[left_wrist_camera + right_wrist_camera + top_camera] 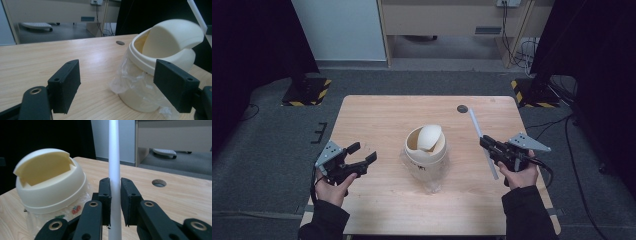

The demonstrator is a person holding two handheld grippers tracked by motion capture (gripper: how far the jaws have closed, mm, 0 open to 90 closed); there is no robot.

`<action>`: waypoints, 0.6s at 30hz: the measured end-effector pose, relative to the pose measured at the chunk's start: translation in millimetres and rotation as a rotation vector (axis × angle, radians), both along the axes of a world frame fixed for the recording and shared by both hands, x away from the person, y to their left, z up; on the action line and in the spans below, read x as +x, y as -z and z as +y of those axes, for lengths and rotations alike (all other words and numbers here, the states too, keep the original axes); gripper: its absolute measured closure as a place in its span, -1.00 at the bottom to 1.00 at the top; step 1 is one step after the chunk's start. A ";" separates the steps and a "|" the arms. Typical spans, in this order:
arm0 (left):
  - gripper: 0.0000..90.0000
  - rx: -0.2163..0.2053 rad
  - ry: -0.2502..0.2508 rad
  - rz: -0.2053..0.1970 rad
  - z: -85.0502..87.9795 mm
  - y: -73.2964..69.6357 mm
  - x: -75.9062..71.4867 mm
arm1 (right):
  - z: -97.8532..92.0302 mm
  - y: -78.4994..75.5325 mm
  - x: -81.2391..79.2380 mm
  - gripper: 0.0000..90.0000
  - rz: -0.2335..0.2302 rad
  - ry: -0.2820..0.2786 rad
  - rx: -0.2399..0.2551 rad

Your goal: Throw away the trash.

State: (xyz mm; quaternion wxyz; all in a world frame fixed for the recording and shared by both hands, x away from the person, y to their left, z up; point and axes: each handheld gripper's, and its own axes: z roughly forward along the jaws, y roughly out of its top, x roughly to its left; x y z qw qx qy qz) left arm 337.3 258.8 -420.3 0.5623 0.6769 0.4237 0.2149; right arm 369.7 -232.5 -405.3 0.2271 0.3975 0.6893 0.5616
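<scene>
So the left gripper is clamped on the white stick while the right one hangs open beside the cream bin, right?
Sides swapped. The right gripper is clamped on the white stick, as the right gripper view shows; the left gripper hangs open beside the cream bin.

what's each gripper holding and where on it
The right gripper clamps the white stick near its lower end. The left gripper is open, holding nothing.
</scene>
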 end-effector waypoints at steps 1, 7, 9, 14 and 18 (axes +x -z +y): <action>-0.53 -0.012 0.002 -0.010 -0.7 -4.8 -1.7 | 1.1 -1.3 -0.9 0.76 -0.006 -0.002 0.003; -0.53 -0.036 0.010 -0.046 -2.9 -19.1 -1.1 | 8.2 -9.2 -4.2 0.76 -0.037 -0.031 0.009; -0.53 -0.048 0.013 -0.060 -4.9 -25.7 0.6 | 10.8 -13.5 -5.7 0.76 -0.053 -0.047 0.021; -0.53 -0.078 0.038 -0.104 -19.2 -45.2 5.6 | 17.1 -25.1 -10.0 0.76 -0.089 -0.077 0.052; -0.53 -0.087 0.065 -0.124 -33.3 -55.5 9.7 | 19.8 -28.9 -12.6 0.76 -0.104 -0.088 0.056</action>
